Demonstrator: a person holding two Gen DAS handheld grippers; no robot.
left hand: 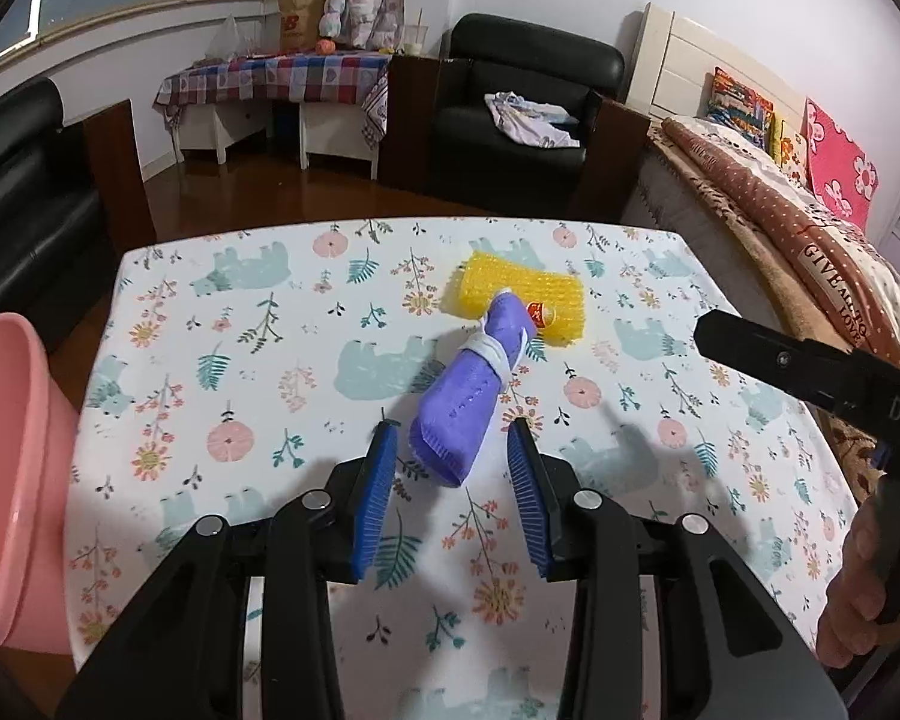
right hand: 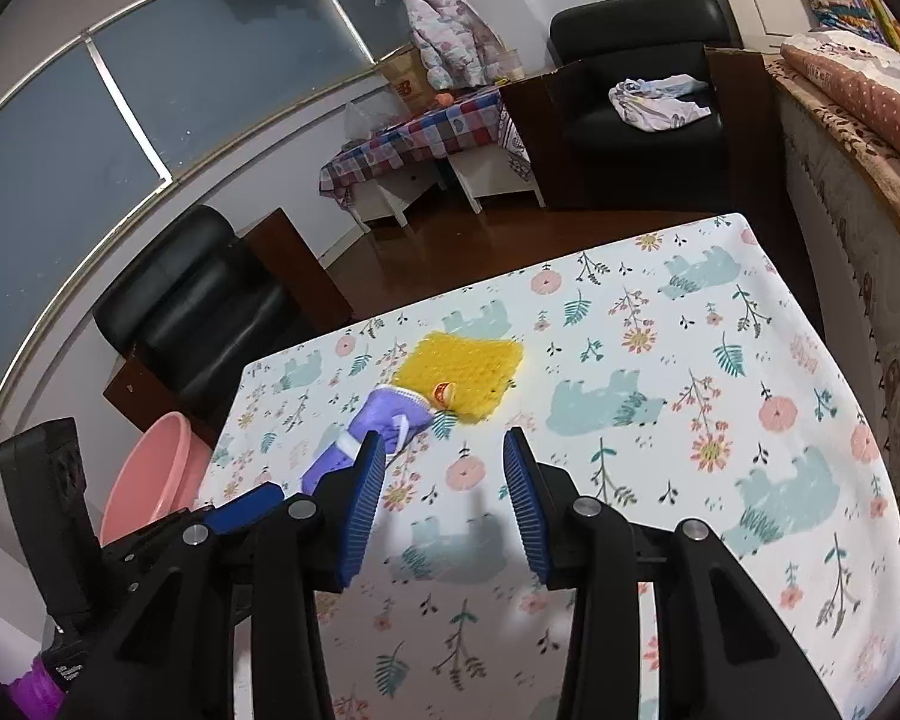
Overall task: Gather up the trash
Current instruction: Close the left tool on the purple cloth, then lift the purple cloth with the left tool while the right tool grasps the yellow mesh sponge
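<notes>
A rolled purple cloth bundle tied with a white band lies on the floral tablecloth, its far end resting on a yellow bubble-wrap piece with a small orange-red cap. My left gripper is open, its blue pads on either side of the bundle's near end, not touching. My right gripper is open and empty above the cloth, right of the purple bundle and near the yellow piece. A pink basin stands off the table's left edge.
The pink basin also shows in the right wrist view. Black armchairs and a checkered side table stand behind. A bed with blankets runs along the right. The right gripper's body reaches in from the right.
</notes>
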